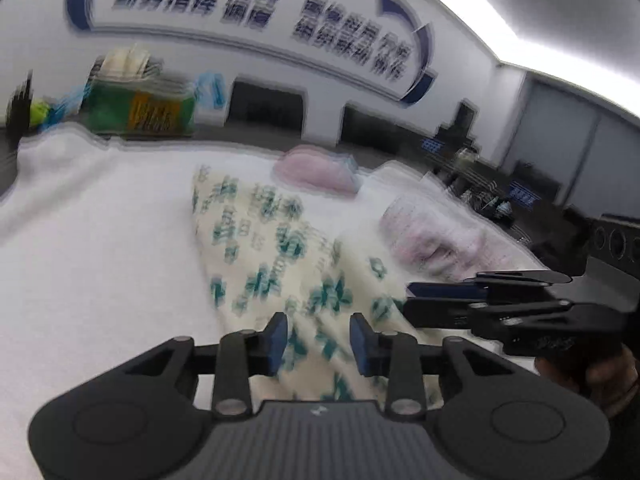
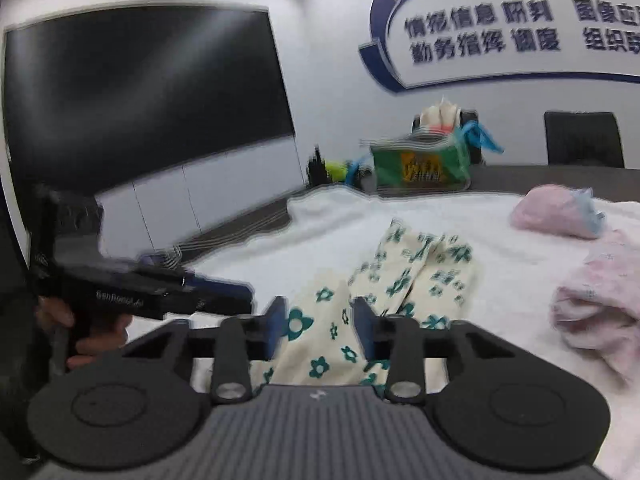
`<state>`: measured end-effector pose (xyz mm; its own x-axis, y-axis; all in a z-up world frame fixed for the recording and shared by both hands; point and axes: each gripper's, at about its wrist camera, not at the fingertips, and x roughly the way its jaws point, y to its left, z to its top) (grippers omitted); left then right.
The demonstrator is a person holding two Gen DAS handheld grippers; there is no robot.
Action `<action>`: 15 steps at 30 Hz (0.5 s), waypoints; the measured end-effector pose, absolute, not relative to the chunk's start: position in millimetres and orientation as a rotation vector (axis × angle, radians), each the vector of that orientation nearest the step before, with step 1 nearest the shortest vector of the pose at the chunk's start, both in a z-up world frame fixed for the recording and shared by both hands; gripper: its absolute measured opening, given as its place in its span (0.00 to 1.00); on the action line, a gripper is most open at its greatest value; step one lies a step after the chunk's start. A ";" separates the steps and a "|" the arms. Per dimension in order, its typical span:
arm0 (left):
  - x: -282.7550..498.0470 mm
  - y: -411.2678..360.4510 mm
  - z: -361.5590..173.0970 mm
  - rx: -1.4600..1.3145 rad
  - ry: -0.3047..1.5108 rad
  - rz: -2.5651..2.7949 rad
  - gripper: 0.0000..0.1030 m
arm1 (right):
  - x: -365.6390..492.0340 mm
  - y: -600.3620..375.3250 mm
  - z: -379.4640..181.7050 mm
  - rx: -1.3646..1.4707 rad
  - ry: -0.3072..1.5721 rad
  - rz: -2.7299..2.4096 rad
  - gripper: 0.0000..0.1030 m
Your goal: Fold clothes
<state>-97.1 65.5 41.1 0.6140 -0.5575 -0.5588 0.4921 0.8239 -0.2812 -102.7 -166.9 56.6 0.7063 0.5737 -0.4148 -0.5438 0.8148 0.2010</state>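
Clothes lie spread over the white cloth (image 2: 320, 232) that covers the table in front of us. Nearest is a cream garment with green flowers (image 2: 400, 280), and in the right wrist view it looks like a small pair of trousers with two legs stretching away from us. We hold the right gripper (image 2: 320, 322) low over its near end, and the blue pads (image 2: 276, 324) stand apart with the printed fabric showing between them; nothing is pinched there. We hold the left gripper (image 1: 319, 340) over the same garment (image 1: 280, 248), jaws likewise parted, the cloth visible in the gap. Each camera catches the other tool from the side, close alongside its own, but the blur keeps us from reading those fingers. A hand (image 2: 80, 332) wraps the handle of the left tool. To the right of the flowered piece sits a crumpled pink garment (image 2: 600, 300), and farther back a smaller pink bundle (image 2: 556, 212). At the far edge of the table stands a green bag (image 2: 420, 164) stuffed with things. Both views are smeared by motion.
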 end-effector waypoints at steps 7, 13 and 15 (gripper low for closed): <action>-102.0 73.0 39.4 -0.168 0.626 -0.542 0.26 | -74.0 -141.8 9.6 0.043 0.644 0.551 0.20; -110.5 91.8 59.7 -0.233 0.555 -0.559 0.32 | -93.5 -161.0 51.2 0.030 0.504 0.508 0.22; -105.4 84.7 58.5 -0.225 0.578 -0.563 0.30 | -93.8 -162.2 56.3 0.063 0.484 0.528 0.22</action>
